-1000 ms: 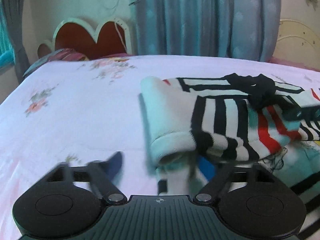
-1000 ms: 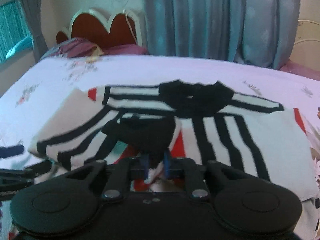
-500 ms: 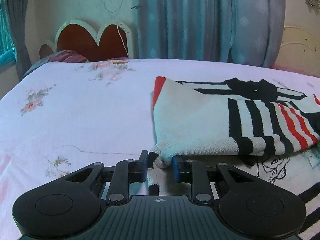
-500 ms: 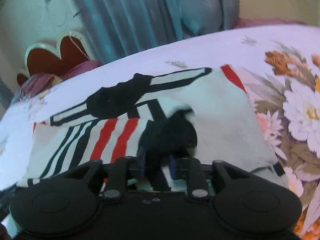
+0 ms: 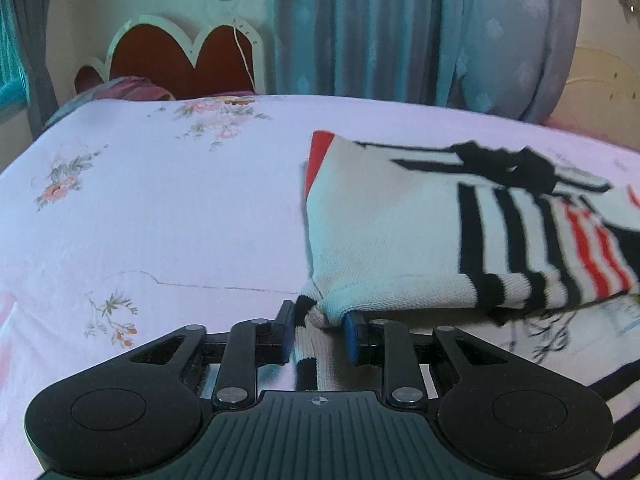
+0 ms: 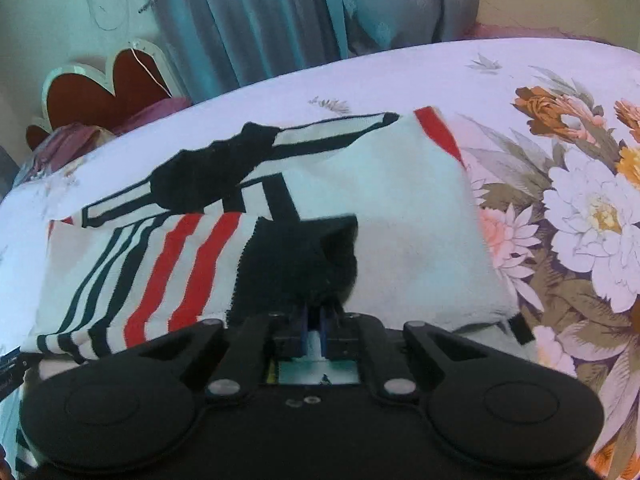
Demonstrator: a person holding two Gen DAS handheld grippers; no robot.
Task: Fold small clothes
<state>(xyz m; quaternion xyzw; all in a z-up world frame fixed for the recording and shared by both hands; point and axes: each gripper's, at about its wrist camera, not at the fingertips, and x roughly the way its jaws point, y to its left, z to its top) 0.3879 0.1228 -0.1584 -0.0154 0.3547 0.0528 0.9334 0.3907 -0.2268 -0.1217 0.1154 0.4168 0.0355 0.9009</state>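
Note:
A small white knit sweater [image 5: 384, 236] with black and red stripes lies on the bed, its sleeve folded across the body. It also shows in the right wrist view [image 6: 404, 208]. My left gripper [image 5: 318, 330] is shut on the folded left edge of the sweater, with striped fabric between its blue pads. My right gripper [image 6: 314, 326] is shut on the black cuff [image 6: 304, 256] of the sleeve, which lies over the sweater's middle.
The bed has a pale pink sheet [image 5: 160, 220] with small flowers on the left and a large flower print [image 6: 580, 200] on the right. A red scalloped headboard [image 5: 180, 60] and blue-grey curtains [image 5: 400, 28] stand behind.
My left gripper closed on the sweater's folded edge, which now lies flatter. My right gripper carried the black cuff across the sweater and its view swung to the right.

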